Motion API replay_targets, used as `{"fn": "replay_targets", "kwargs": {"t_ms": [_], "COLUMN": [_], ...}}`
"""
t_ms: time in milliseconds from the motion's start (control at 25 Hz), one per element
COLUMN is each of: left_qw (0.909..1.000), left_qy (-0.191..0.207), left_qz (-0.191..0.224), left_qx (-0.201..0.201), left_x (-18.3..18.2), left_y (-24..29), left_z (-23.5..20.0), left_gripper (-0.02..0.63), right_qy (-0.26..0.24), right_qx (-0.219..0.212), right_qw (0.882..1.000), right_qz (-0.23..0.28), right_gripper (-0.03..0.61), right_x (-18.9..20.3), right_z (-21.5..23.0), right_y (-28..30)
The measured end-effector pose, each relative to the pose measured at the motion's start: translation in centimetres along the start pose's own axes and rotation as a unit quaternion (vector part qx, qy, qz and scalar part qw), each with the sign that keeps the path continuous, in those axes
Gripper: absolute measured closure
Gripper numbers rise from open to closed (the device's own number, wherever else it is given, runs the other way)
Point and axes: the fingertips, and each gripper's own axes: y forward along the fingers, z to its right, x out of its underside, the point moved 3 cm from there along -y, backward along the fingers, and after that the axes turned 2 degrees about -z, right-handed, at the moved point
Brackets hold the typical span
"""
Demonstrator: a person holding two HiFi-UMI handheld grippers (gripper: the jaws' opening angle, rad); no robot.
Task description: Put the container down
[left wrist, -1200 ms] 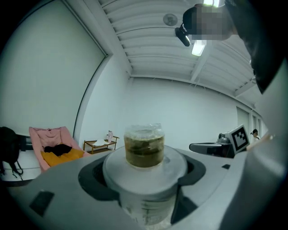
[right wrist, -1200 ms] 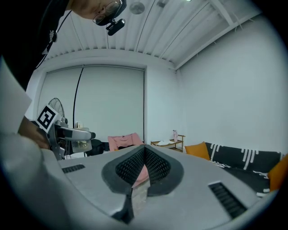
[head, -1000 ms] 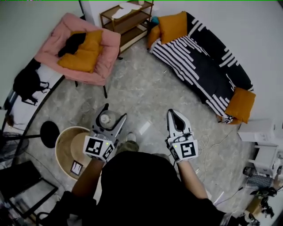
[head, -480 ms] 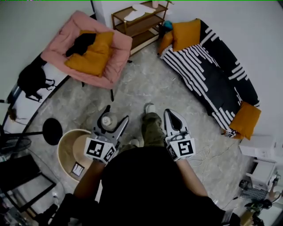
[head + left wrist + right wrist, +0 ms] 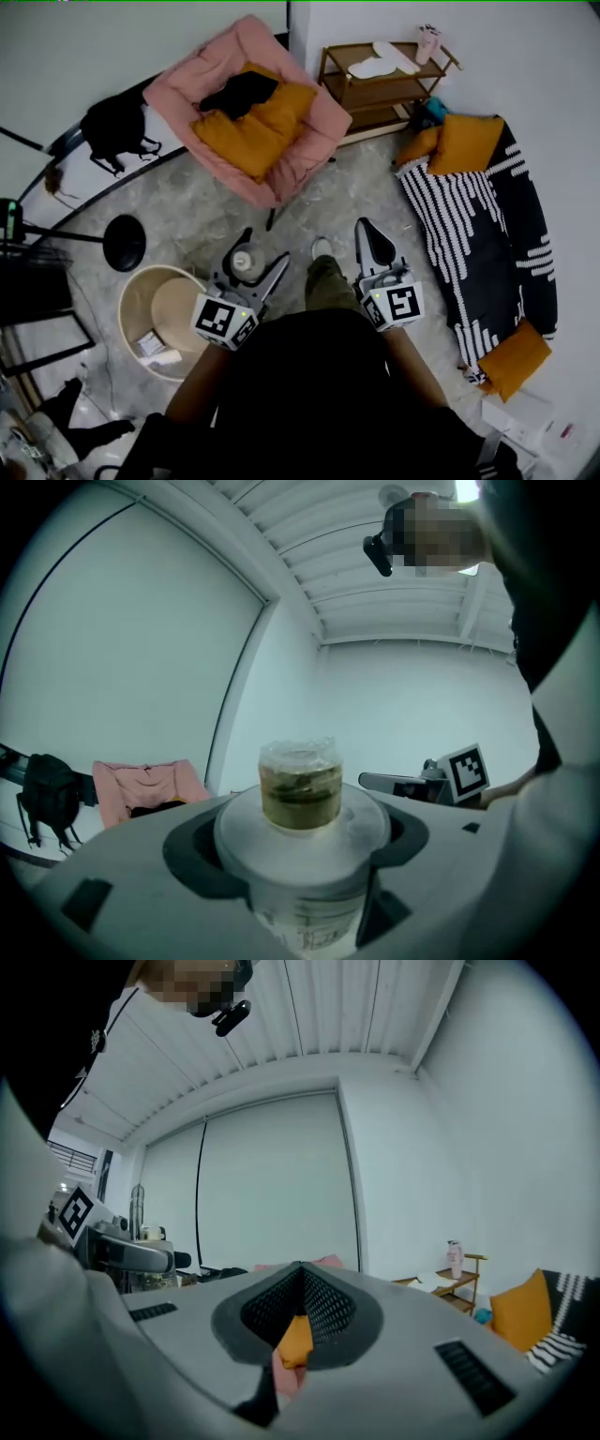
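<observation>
2 grippers out over the marble floor (image 5: 211,211): left gripper (image 5: 259,253) fingers (image 5: 117,878) grasp a clear lidded container (image 5: 300,794), upright; right gripper (image 5: 367,229) fingers (image 5: 450,1335) clenched together, tips touching.

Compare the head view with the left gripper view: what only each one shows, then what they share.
Only the head view: the striped sofa, the wooden shelf and the round basket. Only the left gripper view: the ribbed ceiling and brownish contents in the container. Both: the container in the left gripper, the right gripper, the pink chair.
</observation>
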Motion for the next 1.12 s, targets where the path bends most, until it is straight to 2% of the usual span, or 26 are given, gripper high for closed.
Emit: {"fn": "replay_targets", "kwargs": {"t_ms": [160,280,360,560,720,920,1120], "left_qw": [0.998,0.9944,0.9909,0.9793,0.9656,0.9446,0.917], "left_qy": [-0.005,0.0,-0.011,-0.027,-0.033,-0.046,-0.063], "left_qz": [0.004,0.006,0.013,0.028,0.03,0.027,0.035], "left_qx": [-0.063,-0.106,-0.134,-0.198,-0.256,-0.324,-0.392], "left_x": [-1.5,-2.1,-2.6,-3.5,-3.4,-2.7,-2.2], "left_y": [3.9,6.5,8.1,10.6,11.4,9.4,6.1], "left_z": [-3.3,-5.2,-6.6,-8.2,-8.8,-9.7,-10.0], "left_gripper": [0.264,0.264,0.264,0.264,0.264,0.264,0.264], "right_qy": [-0.018,-0.028,-0.032,-0.026,-0.028,-0.034,-0.033], "right_qx": [-0.056,-0.087,-0.114,-0.229,-0.292,-0.349,-0.41], "right_qw": [0.998,0.995,0.992,0.972,0.954,0.934,0.909], "right_qz": [-0.017,-0.026,-0.034,-0.041,-0.056,-0.06,-0.065], "right_gripper": [0.557,0.557,0.557,0.557,0.557,0.557,0.557], "right_x": [-1.3,-1.7,-1.6,-1.5,-0.4,0.3,1.6], "right_z": [3.7,6.3,7.2,6.7,6.8,5.3,2.1], "right_y": [7.0,11.4,14.1,18.4,21.2,24.4,26.5]}}
